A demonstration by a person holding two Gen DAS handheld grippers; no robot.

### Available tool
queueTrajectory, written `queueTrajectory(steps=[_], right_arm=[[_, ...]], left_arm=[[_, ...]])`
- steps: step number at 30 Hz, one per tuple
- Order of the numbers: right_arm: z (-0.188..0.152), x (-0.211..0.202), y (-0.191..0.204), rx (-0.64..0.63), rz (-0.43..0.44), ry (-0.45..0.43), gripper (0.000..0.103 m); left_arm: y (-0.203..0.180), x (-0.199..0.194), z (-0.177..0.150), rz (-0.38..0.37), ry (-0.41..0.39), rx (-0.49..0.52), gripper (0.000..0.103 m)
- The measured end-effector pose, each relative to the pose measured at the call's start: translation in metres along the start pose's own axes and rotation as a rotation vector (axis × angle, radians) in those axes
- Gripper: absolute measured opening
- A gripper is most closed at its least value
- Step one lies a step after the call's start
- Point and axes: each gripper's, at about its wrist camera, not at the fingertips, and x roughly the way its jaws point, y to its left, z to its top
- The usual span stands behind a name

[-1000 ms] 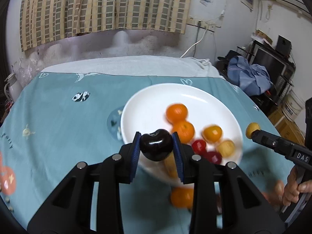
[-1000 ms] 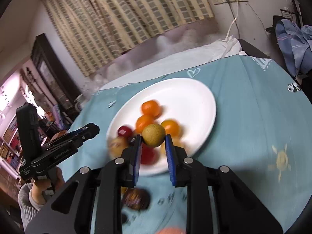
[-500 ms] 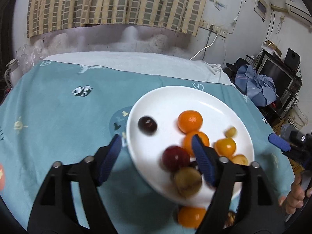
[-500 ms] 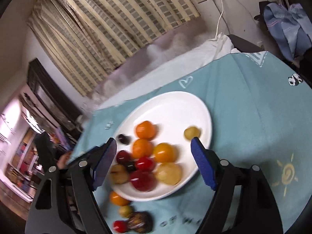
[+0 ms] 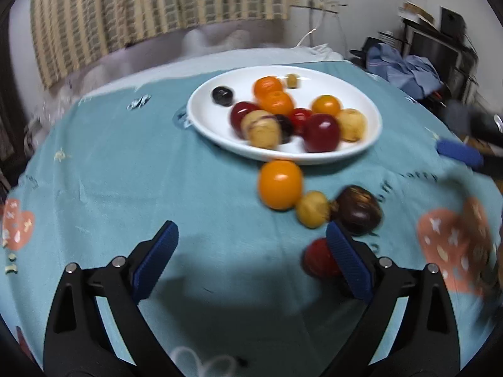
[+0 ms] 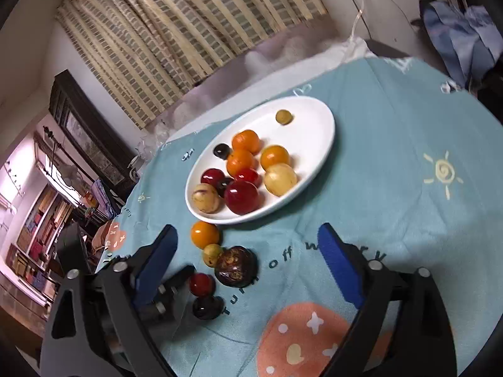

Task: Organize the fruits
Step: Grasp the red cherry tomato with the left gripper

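L gripper (image 5: 251, 251) and R gripper (image 6: 248, 251): jaws opening wide, nothing gripped. Most fruit on plate (image 6: 317, 119), incl. dark cherry (image 6: 221, 150) and small green fruit (image 6: 284, 117). Five loose on cloth (image 6: 393, 220) near plate's front rim.

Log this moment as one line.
left gripper opening, empty | right gripper opening, empty | white oval plate loaded | stray fruits on teal tablecloth

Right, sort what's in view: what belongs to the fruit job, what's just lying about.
Job:
white plate with fruit
loose orange fruit
small yellow fruit
dark brown fruit
small red fruit
dark fruit

Lying about:
blue clothes
curtain
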Motion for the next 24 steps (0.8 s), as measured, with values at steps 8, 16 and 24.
queueTrajectory(steps=[8,16,24], right_arm=[[0.002,0.004,-0.012,0.046,-0.004,0.027,0.092],[0.003,0.002,-0.014,0.057,0.001,0.022,0.092],[0.002,0.001,-0.008,0.031,0.013,0.017,0.092]], left_arm=[[-0.010,0.006,-0.005,-0.027,0.029,0.055,0.101],[0.045,-0.006,-0.013,-0.001,0.047,-0.121,0.101],[0.030,-0.016,-0.023,-0.002,0.017,-0.032,0.101]])
